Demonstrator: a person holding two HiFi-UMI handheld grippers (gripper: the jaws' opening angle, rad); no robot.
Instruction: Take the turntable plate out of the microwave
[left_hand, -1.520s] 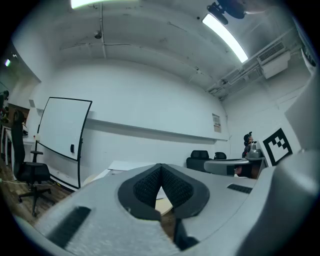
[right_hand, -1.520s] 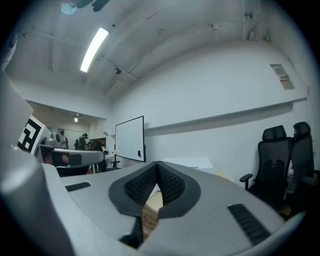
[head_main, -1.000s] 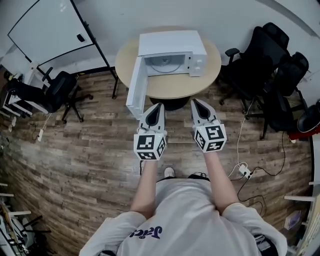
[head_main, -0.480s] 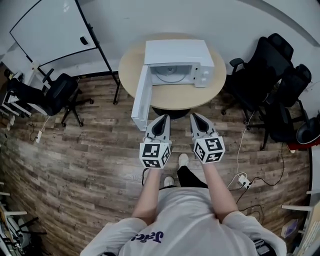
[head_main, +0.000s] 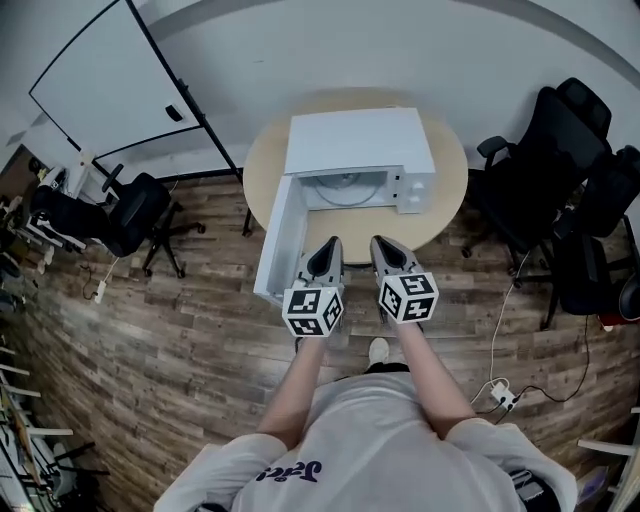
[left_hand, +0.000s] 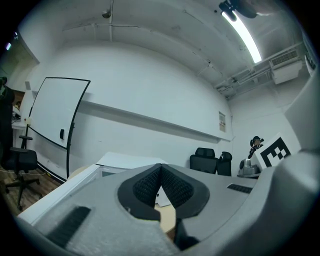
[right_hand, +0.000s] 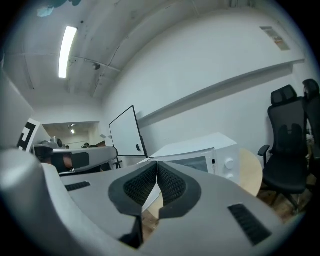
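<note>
A white microwave (head_main: 360, 140) stands on a round wooden table (head_main: 450, 200), its door (head_main: 277, 240) swung open to the left. Inside, the round glass turntable plate (head_main: 345, 189) lies flat on the cavity floor. My left gripper (head_main: 326, 249) and right gripper (head_main: 382, 246) are side by side just short of the table's near edge, both shut and empty, pointing at the oven. The left gripper view shows the left gripper's shut pads (left_hand: 159, 186) with the microwave (left_hand: 127, 162) beyond. In the right gripper view the microwave (right_hand: 200, 152) sits behind the right gripper (right_hand: 157, 184).
Black office chairs (head_main: 560, 170) crowd the right of the table, and another chair (head_main: 110, 215) stands at the left. A whiteboard (head_main: 110, 80) leans by the back wall. A power strip and cables (head_main: 500, 395) lie on the wooden floor at the right.
Both grippers and the person have moved forward toward the table; the microwave now looks nearer and larger. Both grippers stayed shut.
</note>
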